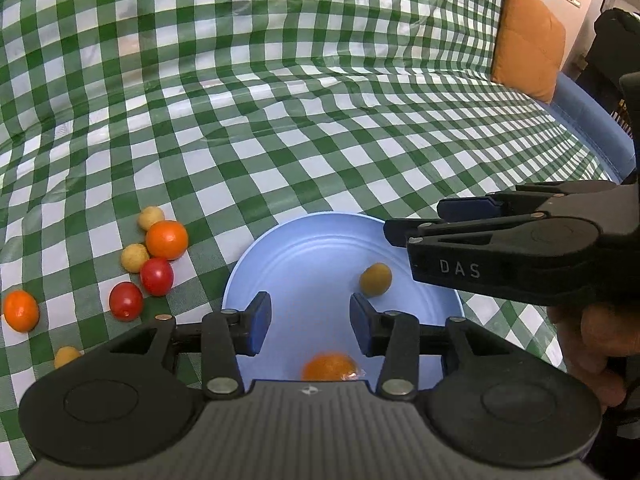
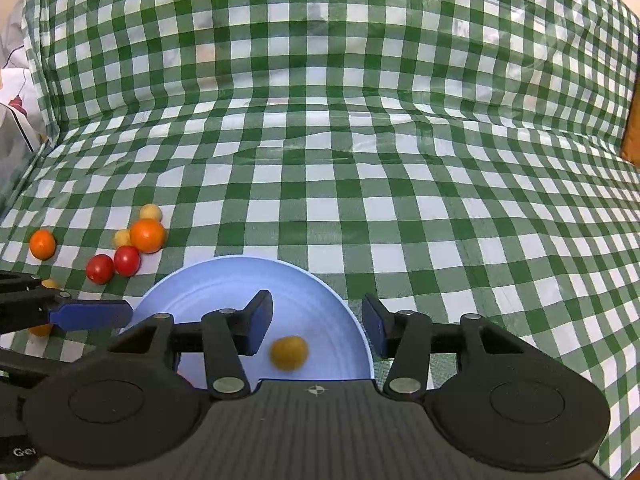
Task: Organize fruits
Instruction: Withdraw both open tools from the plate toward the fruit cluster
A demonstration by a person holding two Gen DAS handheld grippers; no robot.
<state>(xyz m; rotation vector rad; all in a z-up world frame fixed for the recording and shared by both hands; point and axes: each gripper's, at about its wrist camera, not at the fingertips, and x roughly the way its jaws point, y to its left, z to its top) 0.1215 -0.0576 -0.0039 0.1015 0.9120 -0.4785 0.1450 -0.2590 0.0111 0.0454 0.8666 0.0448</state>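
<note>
A light blue plate point(image 1: 312, 248) lies on the checked cloth; it also shows in the right wrist view point(image 2: 240, 280). In it lie a yellow-brown fruit point(image 1: 375, 279) point(image 2: 289, 352) and an orange fruit point(image 1: 329, 367). My left gripper point(image 1: 310, 322) is open and empty above the plate. My right gripper point(image 2: 317, 322) is open and empty above the plate, over the yellow-brown fruit; it shows from the side in the left wrist view point(image 1: 416, 224). Left of the plate lie loose fruits: two red tomatoes point(image 1: 126, 301) point(image 2: 99, 268), oranges point(image 1: 167, 239) point(image 2: 147, 235) and small yellow ones point(image 1: 135, 257).
A green-and-white checked cloth point(image 2: 360, 160) covers the surface and rises at the back. An orange cushion point(image 1: 528, 40) and a blue edge point(image 1: 592, 120) are at the far right. Another orange fruit point(image 1: 21, 310) point(image 2: 42, 244) lies far left.
</note>
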